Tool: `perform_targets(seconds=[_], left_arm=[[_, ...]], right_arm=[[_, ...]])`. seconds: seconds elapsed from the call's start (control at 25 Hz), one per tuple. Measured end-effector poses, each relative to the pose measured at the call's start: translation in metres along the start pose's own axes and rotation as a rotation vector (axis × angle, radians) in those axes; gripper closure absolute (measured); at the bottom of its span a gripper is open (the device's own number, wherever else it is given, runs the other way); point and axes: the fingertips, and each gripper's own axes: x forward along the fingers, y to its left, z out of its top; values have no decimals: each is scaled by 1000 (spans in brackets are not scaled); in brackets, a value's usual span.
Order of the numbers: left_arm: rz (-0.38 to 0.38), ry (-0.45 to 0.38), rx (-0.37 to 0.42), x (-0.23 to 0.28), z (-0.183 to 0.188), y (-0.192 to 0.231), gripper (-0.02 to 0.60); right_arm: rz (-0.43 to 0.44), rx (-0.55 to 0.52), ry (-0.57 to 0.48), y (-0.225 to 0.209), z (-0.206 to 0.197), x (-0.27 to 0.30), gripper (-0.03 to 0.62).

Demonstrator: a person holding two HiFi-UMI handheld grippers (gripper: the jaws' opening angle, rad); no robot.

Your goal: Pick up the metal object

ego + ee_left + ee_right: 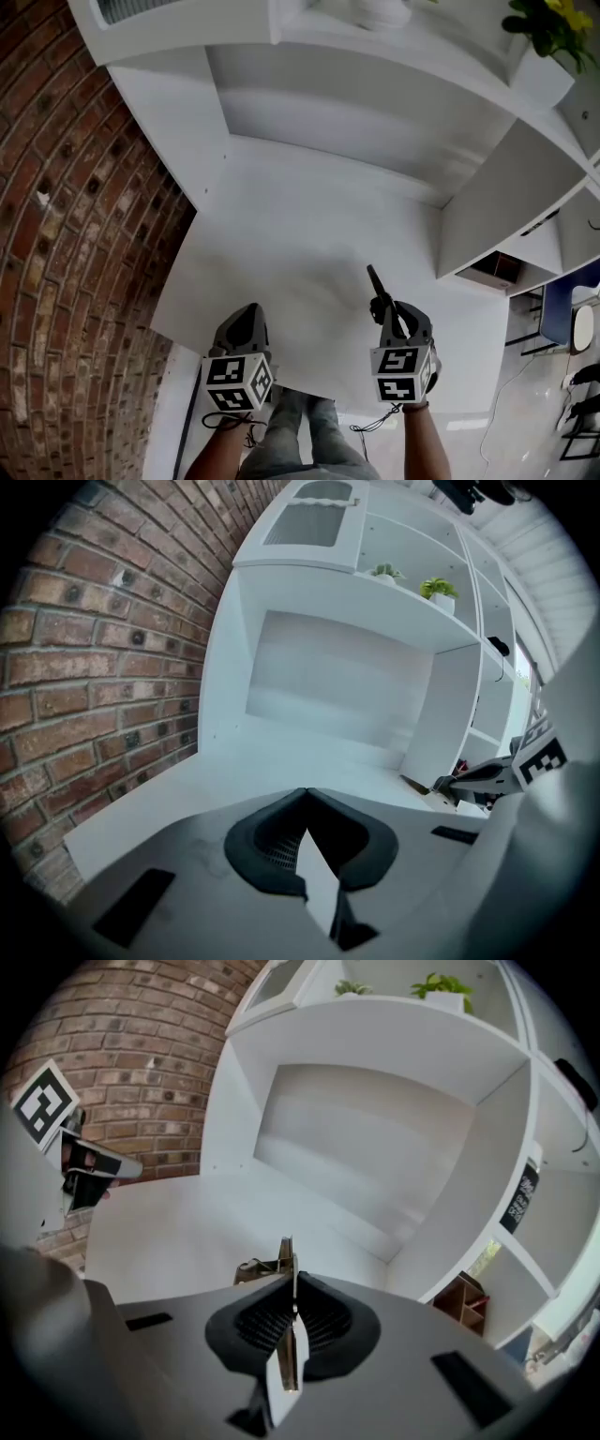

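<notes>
Jaws of your right gripper (291,1288) are clamped on the metal object (283,1258). It is a thin flat piece standing on edge between them and poking out past the tips, held above the white desk (281,244). Your left gripper (305,797) has its jaws pressed together with nothing between them, over the desk's front edge. On the top shelf (394,1030), a white pot (448,1001) holds a green plant (441,982), with a second plant (352,987) beside it.
</notes>
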Motion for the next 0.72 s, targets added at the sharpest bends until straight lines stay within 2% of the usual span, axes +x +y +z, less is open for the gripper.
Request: perform_targets(seconds=[0.4, 0.72], left_arm=[[-160, -164, 86, -15, 91, -83, 574], [-295, -279, 155, -30, 150, -157, 574]], right_arm=[[-181, 261, -198, -83, 41, -101, 584], [-299, 434, -361, -142, 45, -179, 585]])
